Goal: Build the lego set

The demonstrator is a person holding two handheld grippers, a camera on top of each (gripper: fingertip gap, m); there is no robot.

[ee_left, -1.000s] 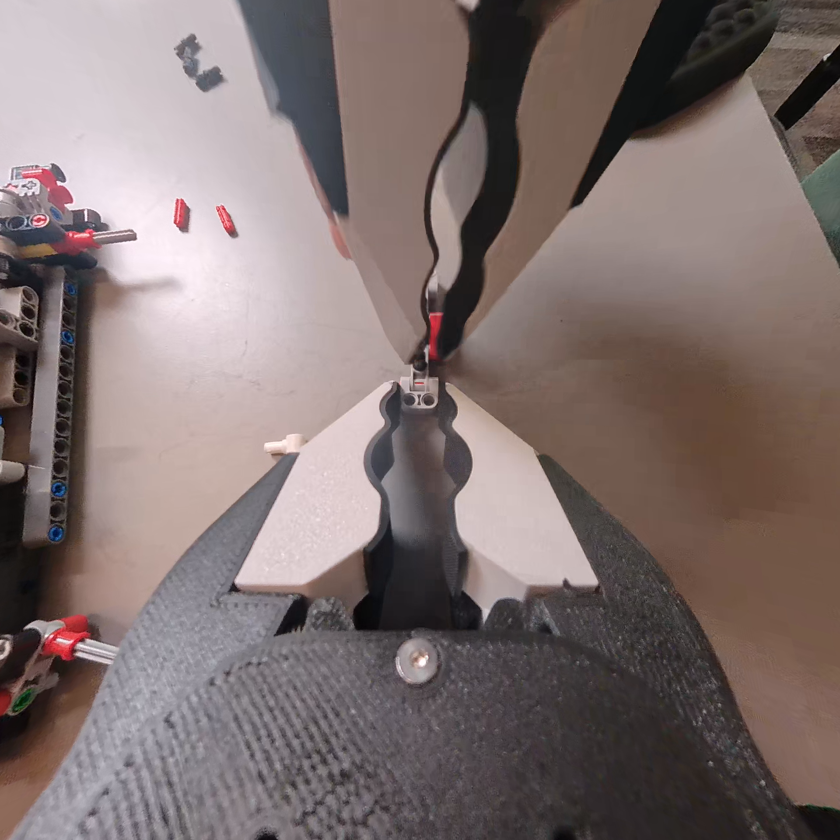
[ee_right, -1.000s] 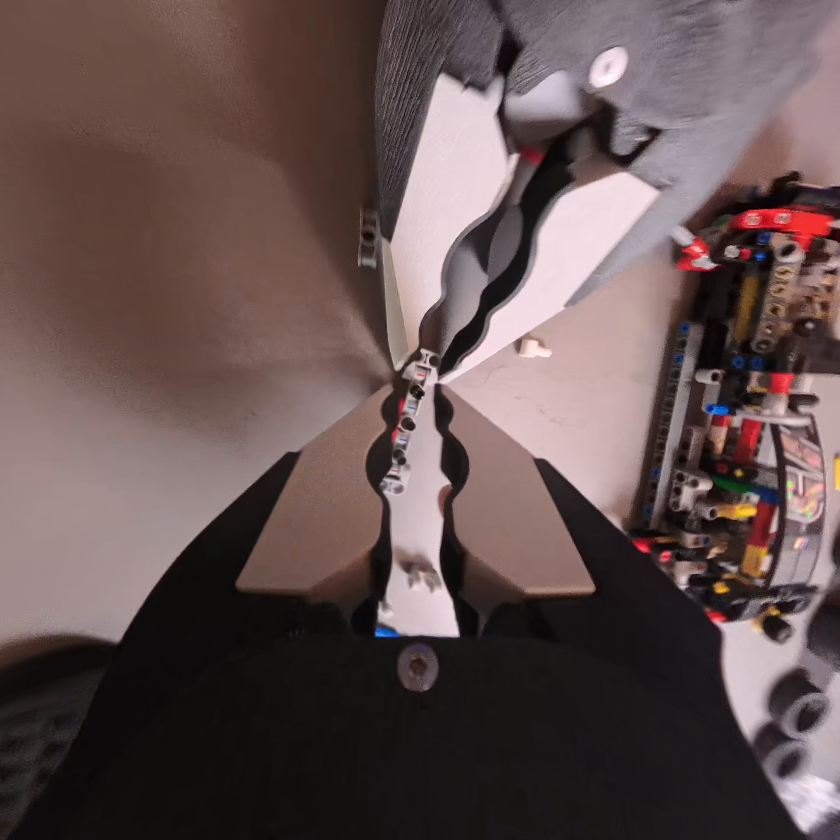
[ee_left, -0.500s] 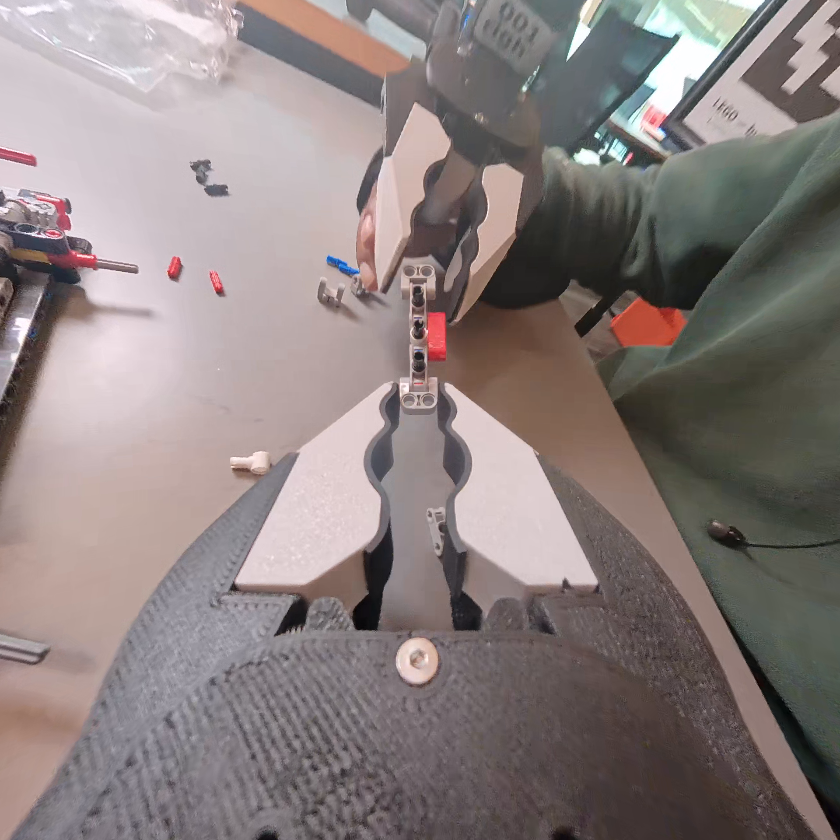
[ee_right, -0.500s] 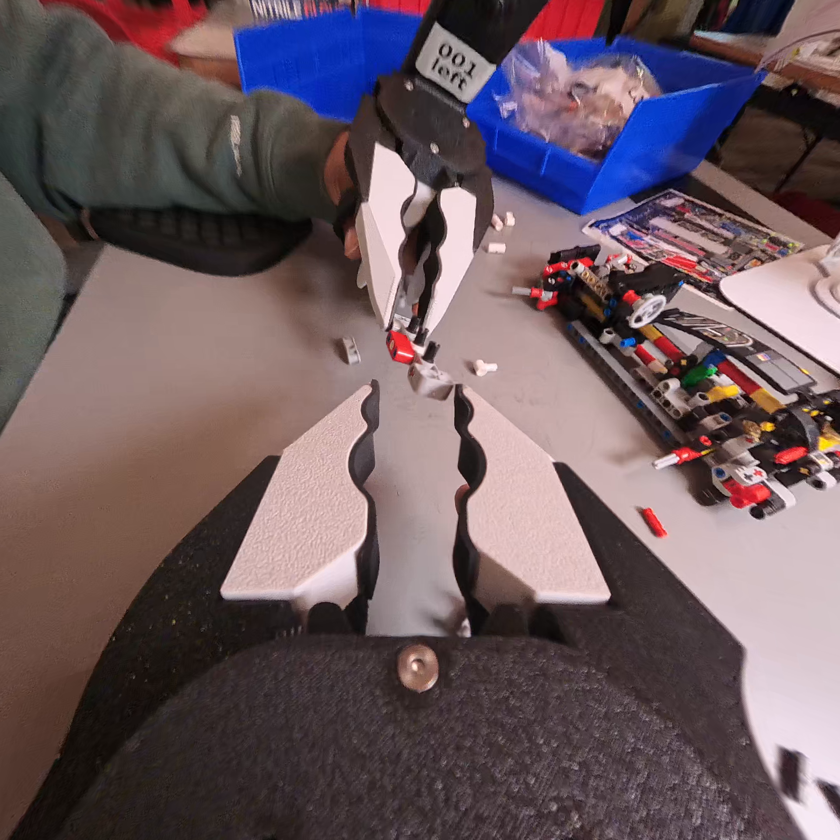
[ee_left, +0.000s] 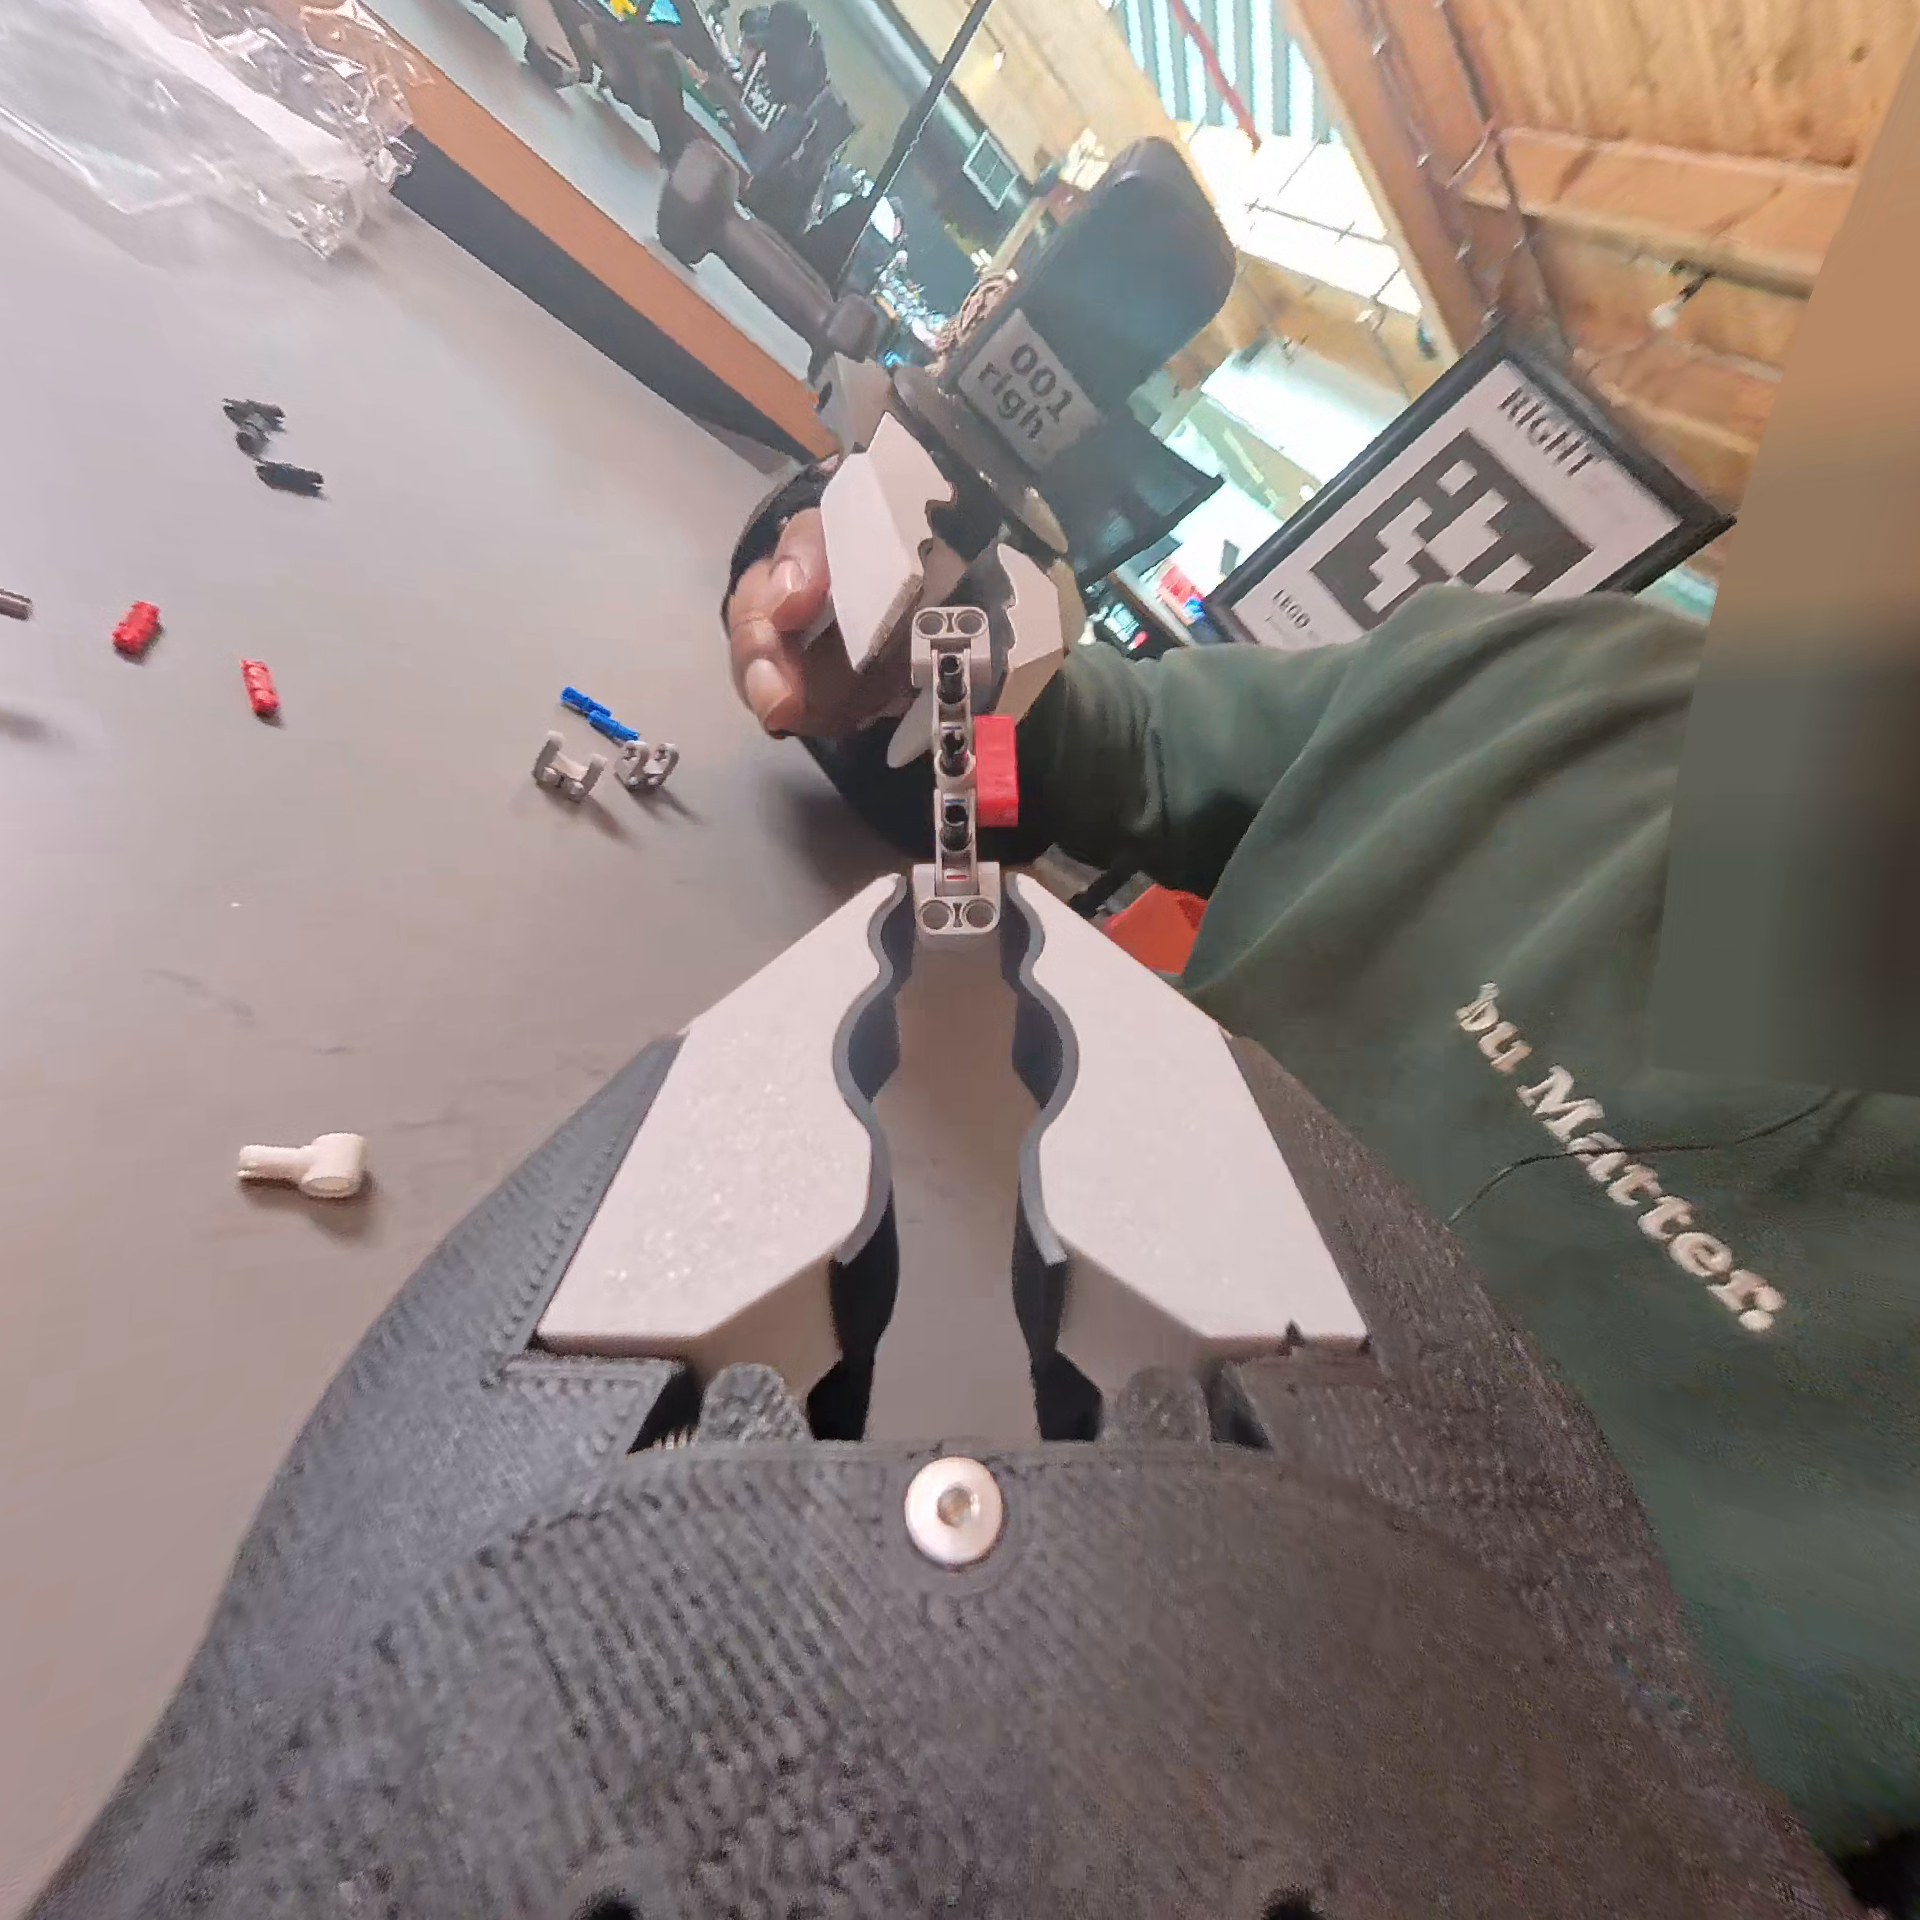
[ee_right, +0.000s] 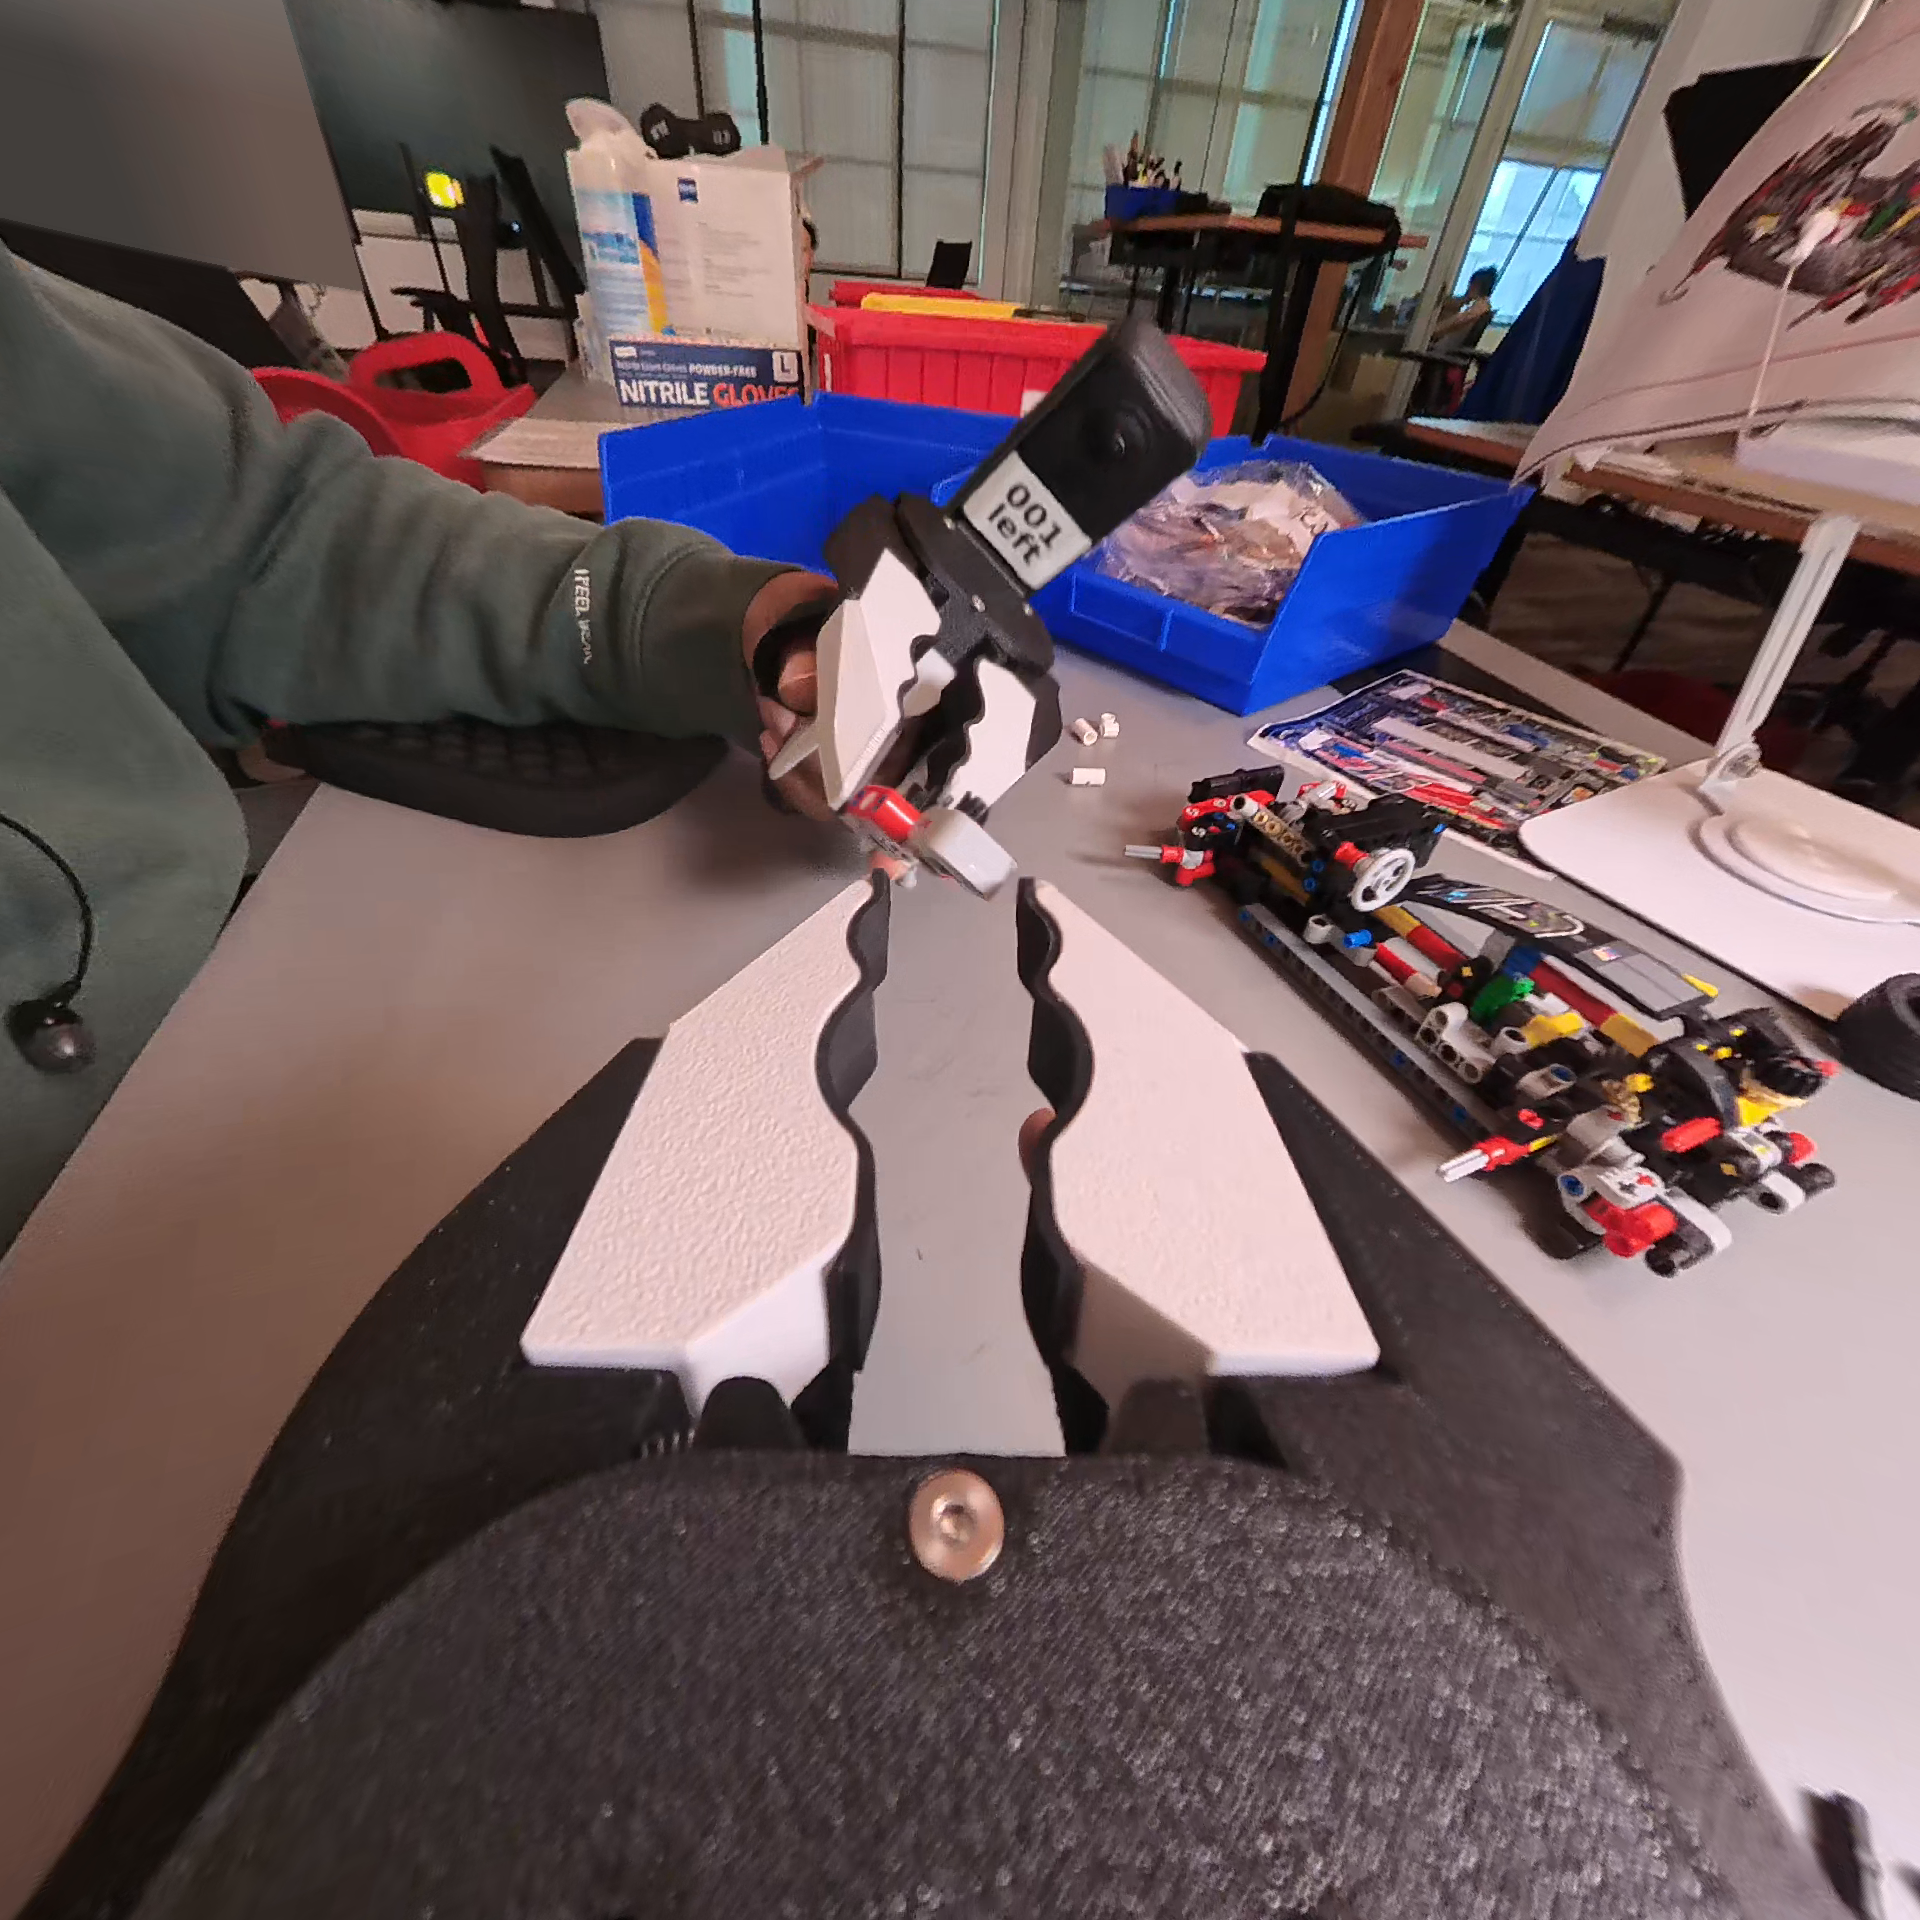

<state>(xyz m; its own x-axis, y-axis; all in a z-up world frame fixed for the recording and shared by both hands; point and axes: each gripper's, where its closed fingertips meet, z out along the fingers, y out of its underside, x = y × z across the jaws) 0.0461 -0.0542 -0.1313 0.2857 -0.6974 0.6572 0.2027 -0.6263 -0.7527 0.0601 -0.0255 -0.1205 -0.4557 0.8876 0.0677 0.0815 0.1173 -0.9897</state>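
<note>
The left gripper (ee_left: 957, 902) pinches the near end of a small grey lego beam (ee_left: 954, 769), holding it clear above the table (ee_left: 416, 935). The beam's long axis runs straight out from the fingertips, away from the left wrist camera, with black pins down its length and a red block (ee_left: 997, 771) clipped to its right side. Its far end carries a grey cross piece with two holes.

Straight beyond that far end, and slightly higher, the right gripper (ee_left: 951, 613) points back toward the left one. From its own camera the right gripper's jaws stand spread apart with nothing between them, and the beam assembly (ee_right: 940, 836) hangs just past their tips, in the grip of the left gripper.

So the beam lies lengthwise between the two grippers, near end clamped, far end free and facing the open right jaws. The right gripper is the nearer one to that free end. A likely next move is for it to take or brace the free end.

To the right gripper's right, the half-built lego car (ee_right: 1496, 1008) lies on the table, well apart. Loose small parts, including two red pins (ee_left: 197, 657), lie to the left gripper's left.
</note>
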